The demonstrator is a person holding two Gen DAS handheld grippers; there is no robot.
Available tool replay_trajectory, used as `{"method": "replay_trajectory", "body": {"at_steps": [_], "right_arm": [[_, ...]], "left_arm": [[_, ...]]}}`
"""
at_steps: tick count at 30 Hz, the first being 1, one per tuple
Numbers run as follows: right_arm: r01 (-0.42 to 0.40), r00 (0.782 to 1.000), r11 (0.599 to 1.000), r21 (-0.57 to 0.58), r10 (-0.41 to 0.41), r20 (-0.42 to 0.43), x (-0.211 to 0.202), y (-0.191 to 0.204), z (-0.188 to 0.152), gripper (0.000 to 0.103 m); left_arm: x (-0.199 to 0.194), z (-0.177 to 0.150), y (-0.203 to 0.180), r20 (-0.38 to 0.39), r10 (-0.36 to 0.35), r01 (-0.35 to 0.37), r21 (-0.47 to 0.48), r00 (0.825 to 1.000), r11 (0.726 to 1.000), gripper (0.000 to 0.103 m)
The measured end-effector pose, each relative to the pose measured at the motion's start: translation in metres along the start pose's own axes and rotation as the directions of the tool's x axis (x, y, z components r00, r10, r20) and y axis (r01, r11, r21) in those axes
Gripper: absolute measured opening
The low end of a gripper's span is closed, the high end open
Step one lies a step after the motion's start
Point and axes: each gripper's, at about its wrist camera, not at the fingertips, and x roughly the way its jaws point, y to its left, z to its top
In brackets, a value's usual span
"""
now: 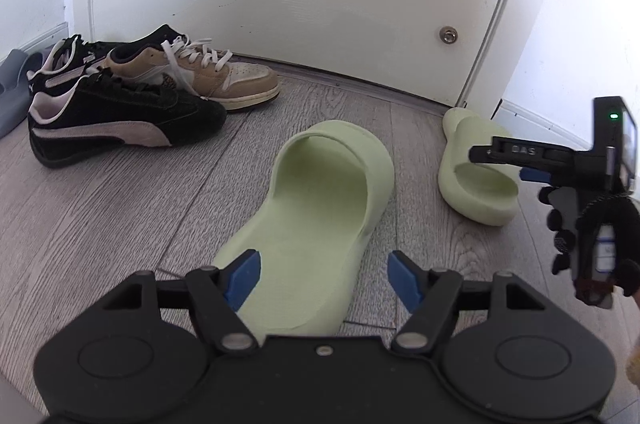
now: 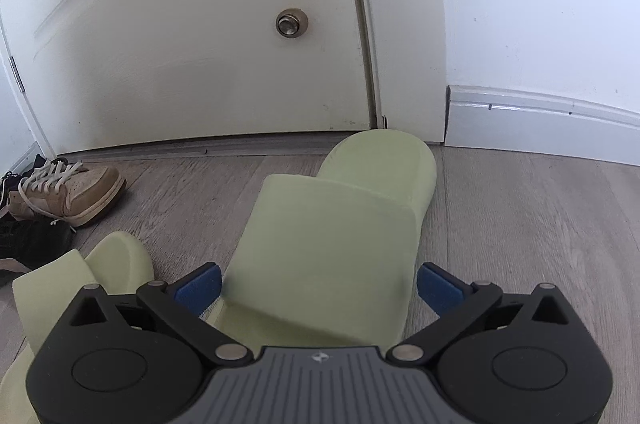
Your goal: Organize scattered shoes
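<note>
Green slide [image 2: 332, 244] between wide-spread right gripper [image 2: 320, 284] (no contact seen)

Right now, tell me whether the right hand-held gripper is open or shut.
Open. The right hand-held gripper has its blue pads spread to either side of the green slide, not clamped on it.

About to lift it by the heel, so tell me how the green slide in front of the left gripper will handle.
The green slide looks like thick one-piece foam, so probably light and fairly stiff, with some squash under the left gripper pads. Its matte surface should grip well. Held at the heel alone, the bulky strap end may droop.
</note>
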Motion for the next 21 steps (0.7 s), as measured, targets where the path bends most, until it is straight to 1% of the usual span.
{"method": "replay_trajectory", "body": {"at_steps": [3, 6, 9, 13, 14, 16, 19, 21], "right_arm": [[0.024, 1.0, 0.999, 0.027, -0.024, -0.001, -0.02, -0.001, -0.015, 0.103], [0.033, 0.999, 0.997, 0.066, -0.033, -0.005, -0.041, -0.001, -0.03, 0.103], [0.024, 1.0, 0.993, 0.112, -0.023, -0.015, -0.058, -0.003, -0.041, 0.103], [0.004, 0.999, 0.986, 0.165, 0.005, -0.051, -0.066, -0.007, -0.05, 0.103], [0.0, 0.998, 0.984, 0.177, 0.01, -0.059, -0.067, -0.008, -0.052, 0.103], [0.005, 0.998, 0.983, 0.183, 0.008, -0.069, -0.067, -0.008, -0.055, 0.103], [0.016, 0.997, 0.982, 0.186, -0.002, -0.08, -0.066, -0.009, -0.056, 0.103], [0.01, 0.997, 0.98, 0.201, 0.006, -0.079, -0.066, -0.01, -0.056, 0.103]], "left_arm": [[0.012, -0.003, 0.001, -0.023, 0.001, -0.002, -0.033, 1.0, 0.999, 0.071], [0.025, -0.008, -0.006, -0.036, 0.019, -0.019, 0.011, 0.999, 1.0, 0.071], [0.033, -0.01, -0.014, -0.023, 0.041, -0.039, 0.077, 0.999, 0.996, 0.072], [0.039, -0.007, -0.019, -0.02, 0.022, -0.02, 0.104, 1.0, 0.994, 0.072], [0.039, -0.006, -0.02, -0.021, 0.01, -0.008, 0.099, 1.0, 0.995, 0.072], [0.039, -0.007, -0.023, -0.036, -0.041, 0.044, 0.09, 0.999, 0.995, 0.072], [0.038, -0.012, -0.034, -0.039, -0.057, 0.061, 0.11, 0.998, 0.992, 0.072], [0.036, -0.017, -0.041, -0.041, -0.074, 0.079, 0.127, 0.996, 0.989, 0.072]]}}
